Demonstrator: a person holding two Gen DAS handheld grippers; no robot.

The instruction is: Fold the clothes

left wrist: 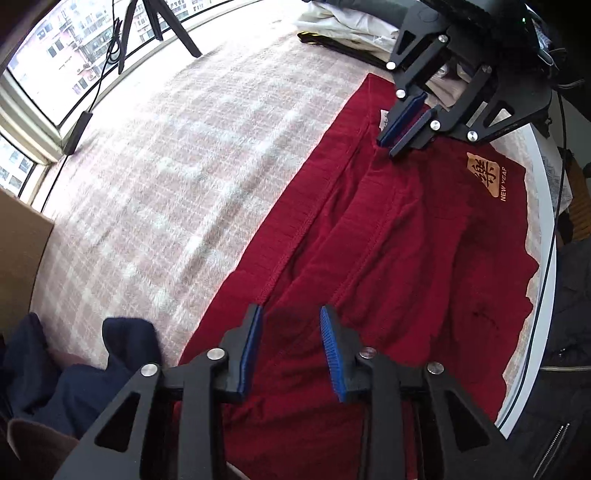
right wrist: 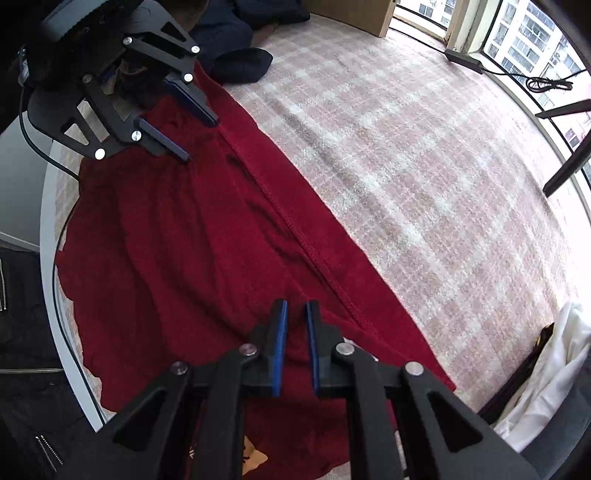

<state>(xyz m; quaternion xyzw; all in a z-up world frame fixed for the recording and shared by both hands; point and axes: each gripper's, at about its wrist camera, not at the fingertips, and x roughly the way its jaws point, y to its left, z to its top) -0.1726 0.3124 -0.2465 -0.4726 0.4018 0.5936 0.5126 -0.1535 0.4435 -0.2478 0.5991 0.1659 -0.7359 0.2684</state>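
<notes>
A dark red garment point(left wrist: 388, 258) with a gold "NEW YEAR" print point(left wrist: 487, 177) lies spread flat on a pink plaid cover point(left wrist: 177, 166). One long stitched hem point(right wrist: 295, 229) runs diagonally across it. My left gripper point(left wrist: 291, 308) is open and low over one end of the garment, with red cloth under the gap. It shows in the right wrist view as the left gripper point(right wrist: 194, 137), its fingers apart. My right gripper point(right wrist: 297, 302) is at the opposite end near the neck label point(left wrist: 384, 120), its jaws narrowed on a ridge of red fabric. The left wrist view shows the right gripper point(left wrist: 388, 147).
Navy clothing point(left wrist: 74, 369) lies beside the left gripper. A pile of white clothes point(right wrist: 546, 369) sits by the right gripper. A black zipped jacket point(left wrist: 569, 332) hangs past the white rim point(left wrist: 543, 295). A brown box point(left wrist: 18, 258), tripod legs point(left wrist: 177, 26) and windows border the far side.
</notes>
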